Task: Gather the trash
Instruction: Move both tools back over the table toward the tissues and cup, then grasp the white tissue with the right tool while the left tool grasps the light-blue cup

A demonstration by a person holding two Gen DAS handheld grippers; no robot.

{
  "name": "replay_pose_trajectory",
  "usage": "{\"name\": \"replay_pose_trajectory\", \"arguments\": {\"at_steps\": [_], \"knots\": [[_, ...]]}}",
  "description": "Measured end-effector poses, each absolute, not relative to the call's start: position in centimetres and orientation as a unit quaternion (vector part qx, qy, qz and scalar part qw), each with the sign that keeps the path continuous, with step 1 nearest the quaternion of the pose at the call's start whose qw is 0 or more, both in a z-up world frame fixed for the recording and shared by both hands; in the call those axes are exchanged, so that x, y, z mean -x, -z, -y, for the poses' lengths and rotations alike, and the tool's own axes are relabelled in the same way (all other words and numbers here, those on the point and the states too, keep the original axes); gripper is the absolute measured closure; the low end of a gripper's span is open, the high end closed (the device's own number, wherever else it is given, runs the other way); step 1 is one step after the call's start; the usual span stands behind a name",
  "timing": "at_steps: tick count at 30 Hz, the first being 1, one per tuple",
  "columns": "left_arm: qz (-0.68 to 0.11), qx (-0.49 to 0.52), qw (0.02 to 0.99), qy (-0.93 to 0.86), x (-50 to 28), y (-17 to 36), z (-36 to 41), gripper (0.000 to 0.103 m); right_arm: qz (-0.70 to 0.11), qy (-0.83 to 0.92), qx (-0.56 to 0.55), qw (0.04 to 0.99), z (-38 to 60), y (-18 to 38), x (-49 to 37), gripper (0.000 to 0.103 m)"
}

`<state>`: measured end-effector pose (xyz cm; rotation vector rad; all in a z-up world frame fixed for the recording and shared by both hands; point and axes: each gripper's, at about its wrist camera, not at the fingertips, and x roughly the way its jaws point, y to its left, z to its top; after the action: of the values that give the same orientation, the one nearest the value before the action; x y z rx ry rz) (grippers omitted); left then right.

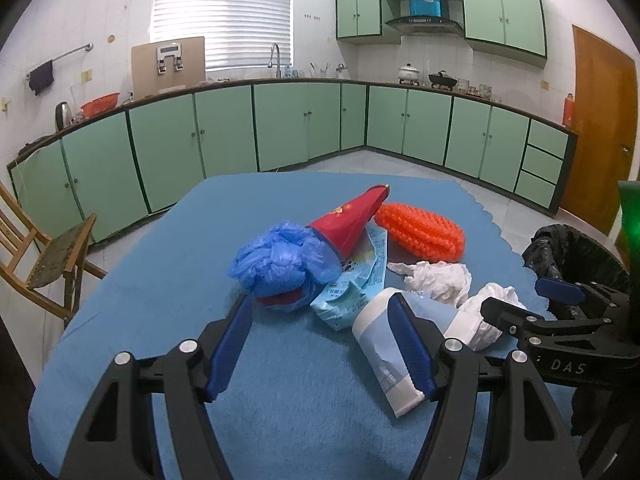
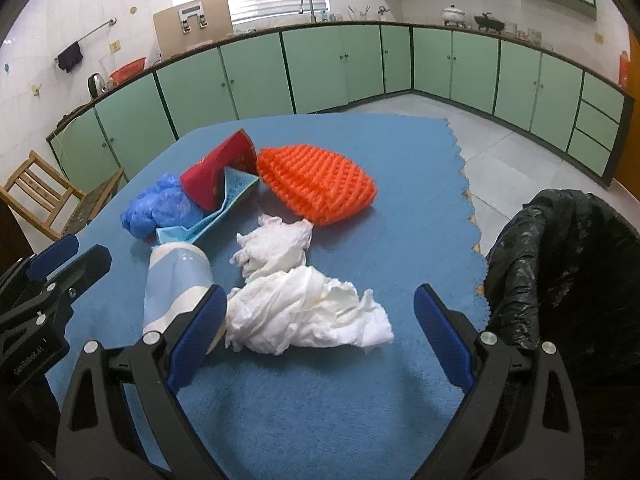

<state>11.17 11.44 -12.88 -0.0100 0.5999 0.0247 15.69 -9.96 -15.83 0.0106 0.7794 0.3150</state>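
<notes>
Left gripper [image 1: 320,344] wide, empty, bottom centre, tube [image 1: 386,350] by its right finger; right gripper [image 2: 320,334] wide around the tissue [image 2: 304,312], not pressing it; bin [image 2: 560,268] at right edge.

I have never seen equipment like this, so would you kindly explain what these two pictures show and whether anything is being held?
There is no robot here: a person holds a pair of tongs in each hand, with a wide-angle camera on each looking along its blue-padded fingers. One picture comes from the left tongs, the other from the right tongs. Both stand open and hold nothing. On the blue cloth lie a crumpled white tissue between the right fingers, a second tissue, a white and pale blue bottle on its side, a blue plastic bag, a red paper cone, a light blue wrapper and an orange foam net. A bin lined with a black bag stands at the right.
</notes>
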Motion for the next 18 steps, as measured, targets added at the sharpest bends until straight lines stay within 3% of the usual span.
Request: {"name": "replay_pose_trajectory", "arguments": {"at_steps": [5,13,15,18], "knots": [[-0.301,0.007,0.954,-0.013,-11.33,13.27,-11.52,0.034,-0.393,-0.167,-0.007,0.904,9.76,16.44,-16.11,0.027],[-0.306,0.011,0.952,-0.009,-11.24,13.4,-11.42,0.034,-0.405,-0.202,-0.012,0.892,9.2,16.67,-16.13,0.06],[-0.308,0.012,0.951,-0.007,-11.15,13.43,-11.27,0.034,-0.407,-0.211,-0.014,0.888,9.17,16.68,-16.22,0.073],[-0.31,0.012,0.951,-0.002,-10.95,13.46,-10.88,0.034,-0.407,-0.218,-0.012,0.887,9.27,16.65,-16.07,0.079]]}}
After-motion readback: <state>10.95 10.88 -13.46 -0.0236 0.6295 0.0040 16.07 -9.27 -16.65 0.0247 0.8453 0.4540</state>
